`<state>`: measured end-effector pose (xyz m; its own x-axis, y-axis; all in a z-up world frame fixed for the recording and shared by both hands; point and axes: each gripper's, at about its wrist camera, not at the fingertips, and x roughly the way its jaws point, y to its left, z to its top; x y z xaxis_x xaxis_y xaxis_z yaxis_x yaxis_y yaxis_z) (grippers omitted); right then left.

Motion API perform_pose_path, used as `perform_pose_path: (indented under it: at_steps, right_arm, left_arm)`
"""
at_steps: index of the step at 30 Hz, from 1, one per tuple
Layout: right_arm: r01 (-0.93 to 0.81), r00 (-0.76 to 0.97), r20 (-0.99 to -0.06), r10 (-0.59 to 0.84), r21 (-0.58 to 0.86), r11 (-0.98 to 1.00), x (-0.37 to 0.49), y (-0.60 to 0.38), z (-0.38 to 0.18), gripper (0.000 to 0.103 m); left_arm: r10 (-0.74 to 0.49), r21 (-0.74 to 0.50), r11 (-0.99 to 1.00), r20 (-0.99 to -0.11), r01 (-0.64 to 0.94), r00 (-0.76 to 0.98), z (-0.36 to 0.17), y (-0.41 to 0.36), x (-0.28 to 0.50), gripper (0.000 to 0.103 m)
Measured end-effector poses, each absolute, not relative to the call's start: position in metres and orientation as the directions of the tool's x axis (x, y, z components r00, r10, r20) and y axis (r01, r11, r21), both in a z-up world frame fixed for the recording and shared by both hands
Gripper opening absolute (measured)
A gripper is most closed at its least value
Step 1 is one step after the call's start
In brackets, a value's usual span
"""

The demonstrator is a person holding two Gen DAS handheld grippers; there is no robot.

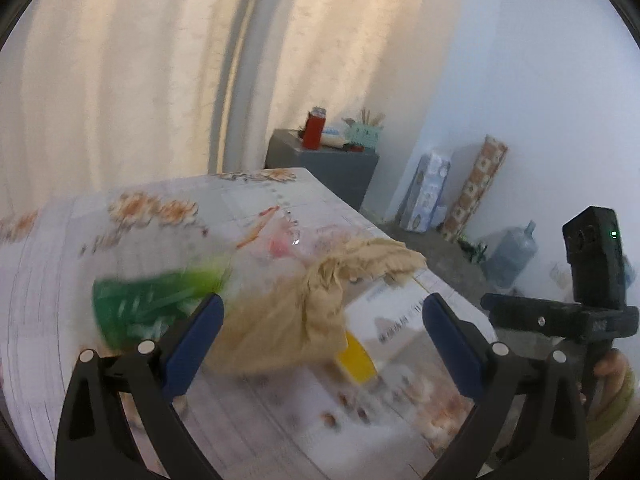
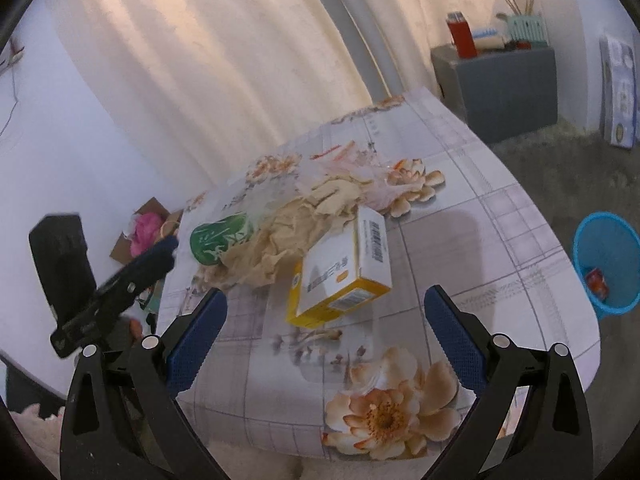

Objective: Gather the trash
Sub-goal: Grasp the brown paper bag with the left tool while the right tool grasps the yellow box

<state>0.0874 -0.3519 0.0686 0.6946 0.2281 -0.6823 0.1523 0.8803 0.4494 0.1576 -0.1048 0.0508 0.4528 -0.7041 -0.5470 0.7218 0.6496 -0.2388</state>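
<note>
Two sets of tongs here, and both are spread wide with nothing between the pads. The left tongs (image 1: 322,334) hang low over the trash pile, their blue pads on either side of the crumpled tan paper (image 1: 304,300) as the left wrist camera sees it, but that view is blurry, so I can't tell if either pad actually touches it. The right tongs (image 2: 325,330) sit near the counter's (image 2: 500,232) front edge, gaping open, with the yellow and white box (image 2: 344,276) framed between the pads but further back, so no contact.

Using the box as the landmark: it lies tilted on the flowery counter, and the tan paper is bunched right against its left and back side. Left of the paper there's a green wrapper (image 2: 218,238), also touching the pile. Behind the paper, further from the box, is a clear plastic bag (image 2: 360,172) with pinkish bits. Off to the right of the box, down on the floor past the counter edge, stands a blue bin (image 2: 606,264) with something red inside. Far behind the box there's a grey cabinet (image 2: 504,88) with a red container (image 2: 462,36) on top.
</note>
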Motion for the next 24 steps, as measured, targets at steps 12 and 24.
perform_pose_path:
  at_steps: [12, 24]
  right_arm:
    - [0.168, 0.626, -0.726, 0.285, 0.483, 0.859, 0.121, -0.356, 0.040, 0.069]
    - [0.204, 0.616, -0.720, 0.319, 0.537, 0.819, 0.123, -0.367, 0.026, 0.037]
  left_arm:
    - [-0.628, -0.165, 0.569, -0.720, 0.806, 0.296, 0.016, -0.198, 0.212, 0.073]
    - [-0.524, -0.140, 0.549, -0.826, 0.824, 0.209, -0.019, -0.231, 0.228, 0.034]
